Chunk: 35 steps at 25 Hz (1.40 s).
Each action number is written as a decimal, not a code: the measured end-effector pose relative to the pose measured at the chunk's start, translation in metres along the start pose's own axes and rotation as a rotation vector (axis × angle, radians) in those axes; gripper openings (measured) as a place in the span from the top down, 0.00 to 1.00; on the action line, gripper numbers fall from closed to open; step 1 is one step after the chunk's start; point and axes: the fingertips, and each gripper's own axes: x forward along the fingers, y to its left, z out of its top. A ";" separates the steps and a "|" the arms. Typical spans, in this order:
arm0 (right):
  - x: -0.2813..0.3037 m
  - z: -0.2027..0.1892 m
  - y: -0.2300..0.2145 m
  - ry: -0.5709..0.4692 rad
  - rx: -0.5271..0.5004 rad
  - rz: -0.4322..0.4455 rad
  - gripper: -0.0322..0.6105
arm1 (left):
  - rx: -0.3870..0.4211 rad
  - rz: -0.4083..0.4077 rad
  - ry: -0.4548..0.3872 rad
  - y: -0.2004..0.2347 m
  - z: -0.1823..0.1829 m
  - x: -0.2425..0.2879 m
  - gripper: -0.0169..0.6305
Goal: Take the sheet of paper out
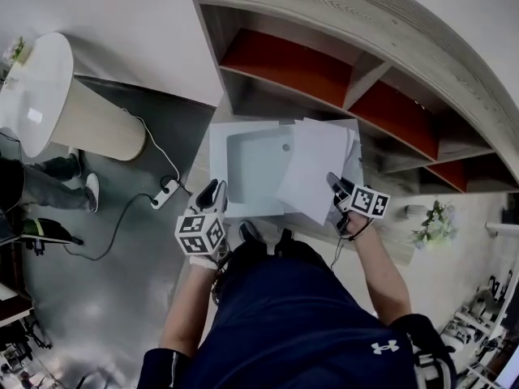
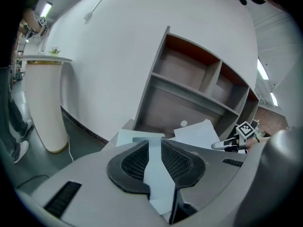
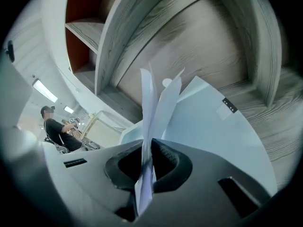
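Pale file case [image 1: 251, 168] lies open on the table before the shelf unit [image 1: 340, 47]. Its left half shows a bare recess.
Sheet of paper [image 1: 312, 173] is lifted over the case's right half, with more white sheets behind it.
Right gripper [image 1: 339, 186]: jaws pressed together, pinching the paper's near right edge.
Left gripper [image 1: 215, 194]: jaws spread, the case's near left edge between them, pads not pressing.

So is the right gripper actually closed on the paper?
Shut. The right gripper pinches the white paper, seen edge-on between its jaws in the right gripper view.
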 end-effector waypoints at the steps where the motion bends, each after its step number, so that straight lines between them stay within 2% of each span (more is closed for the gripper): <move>1: -0.005 0.001 0.004 -0.010 -0.005 -0.003 0.92 | 0.010 -0.008 -0.006 -0.004 0.003 0.000 0.83; 4: -0.018 0.005 0.020 -0.022 -0.048 -0.006 0.92 | 0.040 -0.034 -0.026 -0.016 0.015 -0.006 0.83; 8: -0.030 0.017 0.047 -0.036 -0.185 0.003 0.92 | 0.057 -0.073 -0.052 -0.034 0.035 -0.013 0.83; 11: -0.037 0.019 0.069 -0.036 -0.250 0.024 0.92 | 0.061 -0.096 -0.074 -0.046 0.047 -0.021 0.83; 15: -0.043 0.020 0.100 -0.035 -0.275 0.073 0.92 | 0.056 -0.122 -0.097 -0.055 0.059 -0.028 0.84; 20: -0.050 0.023 0.144 -0.036 -0.295 0.193 0.92 | -0.035 -0.130 -0.097 -0.049 0.059 -0.030 0.84; 23: -0.054 0.024 0.166 -0.042 -0.310 0.236 0.92 | -0.047 -0.113 -0.093 -0.043 0.055 -0.033 0.84; 28: -0.058 0.039 0.195 -0.117 -0.359 0.292 0.92 | -0.063 -0.132 -0.127 -0.045 0.064 -0.038 0.84; 30: -0.058 0.044 0.203 -0.134 -0.394 0.300 0.92 | -0.054 -0.137 -0.153 -0.047 0.073 -0.042 0.84; 35: -0.057 0.046 0.216 -0.152 -0.447 0.293 0.92 | 0.032 -0.114 -0.236 -0.037 0.103 -0.056 0.84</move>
